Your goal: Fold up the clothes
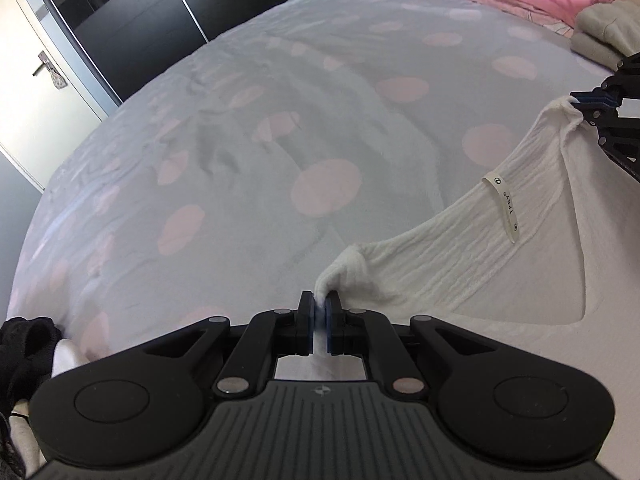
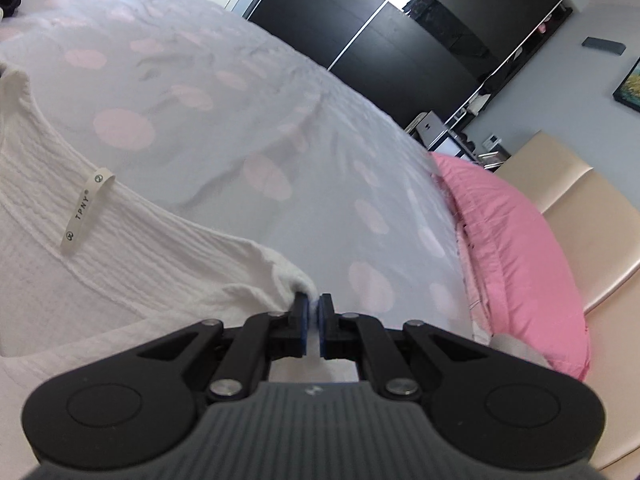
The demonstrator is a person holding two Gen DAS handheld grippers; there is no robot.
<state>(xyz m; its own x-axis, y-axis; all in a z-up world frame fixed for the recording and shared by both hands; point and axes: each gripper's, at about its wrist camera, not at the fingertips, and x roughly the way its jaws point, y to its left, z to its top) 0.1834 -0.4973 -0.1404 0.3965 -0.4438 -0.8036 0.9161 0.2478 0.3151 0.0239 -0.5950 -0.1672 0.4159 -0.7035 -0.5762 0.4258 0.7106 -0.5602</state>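
A white ribbed top (image 1: 520,248) with a neck label (image 1: 505,208) hangs stretched between both grippers above the bed. My left gripper (image 1: 319,312) is shut on one shoulder corner of the top. The right gripper (image 1: 588,104) shows at the right edge of the left wrist view, pinching the other shoulder corner. In the right wrist view the right gripper (image 2: 314,312) is shut on that corner, with the top (image 2: 100,260) and its label (image 2: 86,208) spreading to the left. The lower part of the garment is hidden below the grippers.
The bed (image 1: 280,140) has a pale cover with pink dots. A pink pillow (image 2: 512,248) and a beige headboard (image 2: 580,208) lie at the head. Folded beige clothes (image 1: 600,36) sit near the pillow. Dark and white garments (image 1: 28,352) lie at the left. A black wardrobe (image 2: 400,32) stands beyond.
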